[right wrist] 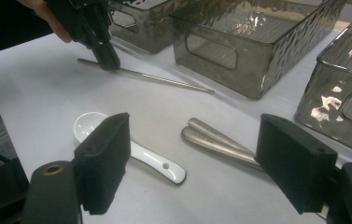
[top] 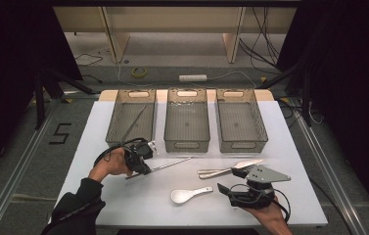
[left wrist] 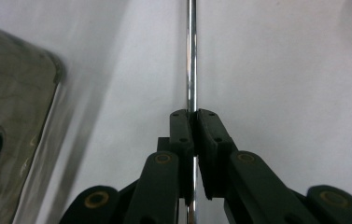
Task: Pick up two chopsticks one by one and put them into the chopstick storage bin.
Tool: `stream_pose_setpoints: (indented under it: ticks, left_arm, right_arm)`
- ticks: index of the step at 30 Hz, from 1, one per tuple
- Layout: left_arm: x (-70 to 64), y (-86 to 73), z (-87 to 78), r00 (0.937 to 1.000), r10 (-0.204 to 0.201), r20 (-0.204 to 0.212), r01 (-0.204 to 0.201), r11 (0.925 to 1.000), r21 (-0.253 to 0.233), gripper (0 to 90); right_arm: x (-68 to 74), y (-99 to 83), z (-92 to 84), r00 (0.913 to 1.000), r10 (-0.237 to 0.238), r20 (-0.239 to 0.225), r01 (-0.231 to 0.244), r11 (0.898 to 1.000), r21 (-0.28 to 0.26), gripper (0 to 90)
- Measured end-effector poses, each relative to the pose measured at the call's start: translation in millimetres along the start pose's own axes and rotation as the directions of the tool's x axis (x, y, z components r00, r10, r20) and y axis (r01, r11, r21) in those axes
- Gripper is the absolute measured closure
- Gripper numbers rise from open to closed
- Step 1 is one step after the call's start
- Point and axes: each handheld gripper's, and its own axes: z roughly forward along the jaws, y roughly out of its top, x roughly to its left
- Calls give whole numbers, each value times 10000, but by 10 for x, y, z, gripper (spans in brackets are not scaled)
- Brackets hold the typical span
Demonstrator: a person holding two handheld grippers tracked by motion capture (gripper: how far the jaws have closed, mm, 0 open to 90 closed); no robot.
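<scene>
**A:** From the high view, what have you got?

**B:** My left gripper is down on the white table, pinching a metal chopstick near one end, just in front of the left bin. That bin already has a thin stick lying slantwise in it; the middle bin and right bin look bare. My right gripper waits near the white spoon and two metal handles.

**A:** And along the left gripper?

**B:** In the left gripper view my jaws are pressed together on the chopstick, which runs straight ahead between them. The grip sits far from the middle, so I judge the long end will droop; I'd lift slowly, keep it level, and clear the bin's wall before letting go.

**A:** The right gripper view?

**B:** My right gripper stands spread wide, holding nothing, with the spoon and the handles on the table beyond it. The left gripper and chopstick show farther off.

**A:** Any writing?

**B:** A "5" marked on the floor left of the table. No brand I can read on the bins or cutlery.
</scene>
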Motion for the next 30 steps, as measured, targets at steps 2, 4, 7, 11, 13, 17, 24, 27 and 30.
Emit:
stream_pose_setpoints:
  ticks: [2,4,7,11,13,17,24,27,30]
  left_arm:
    - [-18,13,-37,9999,108,103,-107,9999,-12,846]
    - [-54,35,-74,9998,173,85,-172,9998,-79,846]
    - [-98,72,-147,9999,68,99,-64,9992,-405,846]
    - [-175,127,-266,9998,213,66,-209,9979,-616,847]
    - [-212,158,-332,9999,121,84,-113,9961,-878,847]
    - [-286,201,-463,9996,271,26,-266,9909,-1320,847]
    - [-310,213,-674,9995,-160,-281,86,9692,-2460,847]
    - [-252,177,-734,9974,-624,-352,490,9524,-3009,846]
    - [-173,123,-789,9921,-1035,-714,727,9355,-3458,846]
  right_arm:
    - [1,0,0,10000,4,3,-4,10000,-6,271]
    - [1,0,0,10000,6,9,-6,10000,-7,270]
    - [0,1,0,10000,8,8,-8,10000,-10,270]
    - [0,0,-1,10000,7,2,-7,10000,-5,270]
    - [0,0,0,10000,5,4,-5,10000,-1,270]
    - [1,0,-2,10000,3,12,-3,10000,-9,271]
    - [0,-1,-3,10000,10,27,-10,10000,8,270]
    - [0,-2,0,10000,18,9,-18,10000,-9,271]
    - [1,-1,2,10000,8,5,-8,10000,-9,270]
